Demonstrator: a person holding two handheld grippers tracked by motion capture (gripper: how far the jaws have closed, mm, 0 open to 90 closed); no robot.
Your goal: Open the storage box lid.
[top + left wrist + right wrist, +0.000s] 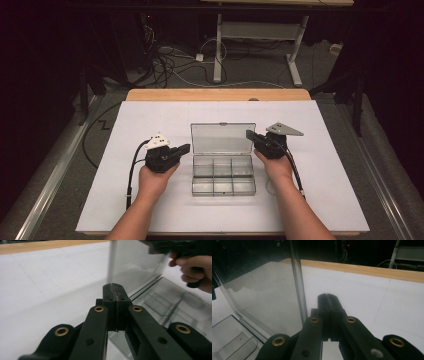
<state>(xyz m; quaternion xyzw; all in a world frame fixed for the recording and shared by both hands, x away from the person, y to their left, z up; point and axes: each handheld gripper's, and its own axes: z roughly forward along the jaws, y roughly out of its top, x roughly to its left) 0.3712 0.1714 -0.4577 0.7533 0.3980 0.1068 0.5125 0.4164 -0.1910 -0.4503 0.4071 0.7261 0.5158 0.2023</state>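
1. A clear plastic box (223,172) sits mid-table on the white sheet (150,210), its lid (222,138) standing open at the far side.
2. The left gripper (186,148) hovers just left of the box, jaws pressed together, holding nothing.
3. The right gripper (249,134) is at the lid's right edge, jaws likewise closed and empty.

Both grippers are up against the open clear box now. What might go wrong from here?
1. The clear box is light-looking and sits loose on the white mat; a push from the left gripper or right gripper alone may slide or twist it.
2. The lid stands upright between the shut jaws; uneven pressure could snap it shut or strain the hinge.
3. Its transparent edges are hard to see, so misjudging contact seems likely.
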